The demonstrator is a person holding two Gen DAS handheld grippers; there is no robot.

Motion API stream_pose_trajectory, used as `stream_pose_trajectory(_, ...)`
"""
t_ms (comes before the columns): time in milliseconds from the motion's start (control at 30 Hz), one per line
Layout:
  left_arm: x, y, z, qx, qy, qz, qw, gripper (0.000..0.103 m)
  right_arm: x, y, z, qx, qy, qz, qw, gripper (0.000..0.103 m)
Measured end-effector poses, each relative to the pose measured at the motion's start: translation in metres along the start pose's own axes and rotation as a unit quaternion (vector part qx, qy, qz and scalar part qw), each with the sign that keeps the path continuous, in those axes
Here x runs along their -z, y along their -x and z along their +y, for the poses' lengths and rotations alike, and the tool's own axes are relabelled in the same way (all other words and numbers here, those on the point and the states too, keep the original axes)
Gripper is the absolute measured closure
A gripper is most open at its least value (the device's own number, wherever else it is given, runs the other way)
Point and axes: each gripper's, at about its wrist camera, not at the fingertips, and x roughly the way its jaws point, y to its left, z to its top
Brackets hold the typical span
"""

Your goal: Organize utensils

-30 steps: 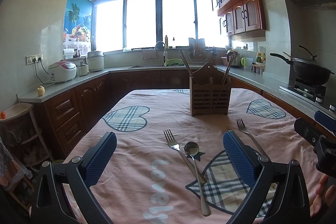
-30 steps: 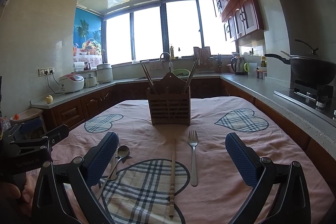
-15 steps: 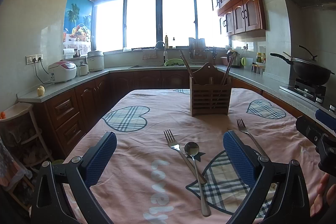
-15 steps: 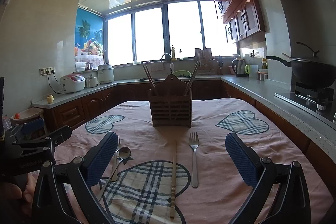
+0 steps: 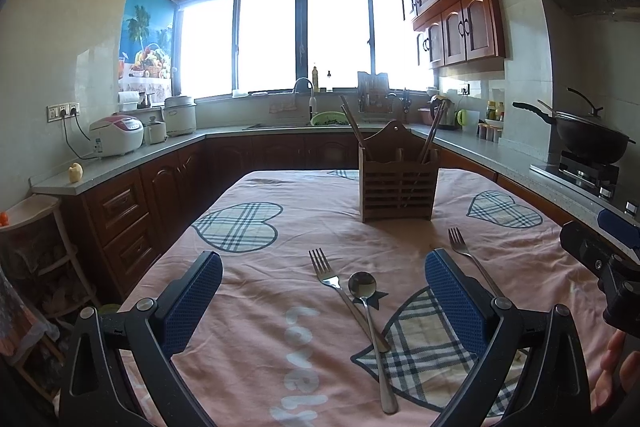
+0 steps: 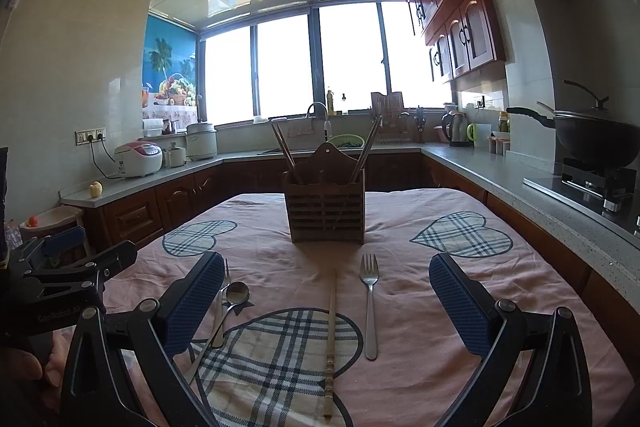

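We find both grippers, left (image 5: 324, 301) and right (image 6: 326, 301), spread wide and empty above the table (image 6: 420, 291). A chopstick (image 6: 330, 343) lies flat, long axis running toward the holder (image 6: 325, 205). Right of it a fork (image 6: 369, 301) lies parallel, tines toward the holder. To the left, a second fork (image 5: 344, 301) and a spoon (image 5: 370, 327) cross, heads pointing away from us.

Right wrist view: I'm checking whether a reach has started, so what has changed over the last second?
The right gripper has lifted or tilted slightly, so the wooden utensil holder, chopstick and fork sit lower in its view. Nothing was grasped or released. Both grippers stay open; the left gripper and the utensils are unmoved.
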Motion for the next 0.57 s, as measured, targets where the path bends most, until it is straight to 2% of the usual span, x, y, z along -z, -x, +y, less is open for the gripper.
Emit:
stream_pose_trajectory(333,-0.006,0.0,-0.002,0.001,0.009,0.001,1.0,0.001,-0.001,-0.003,-0.001,0.0,-0.001,0.003,1.0,0.0)
stream_pose_trajectory(567,-0.015,0.001,-0.009,0.01,0.009,-0.014,0.9998,0.001,-0.006,-0.01,-0.006,0.002,-0.005,0.007,1.0,0.0)
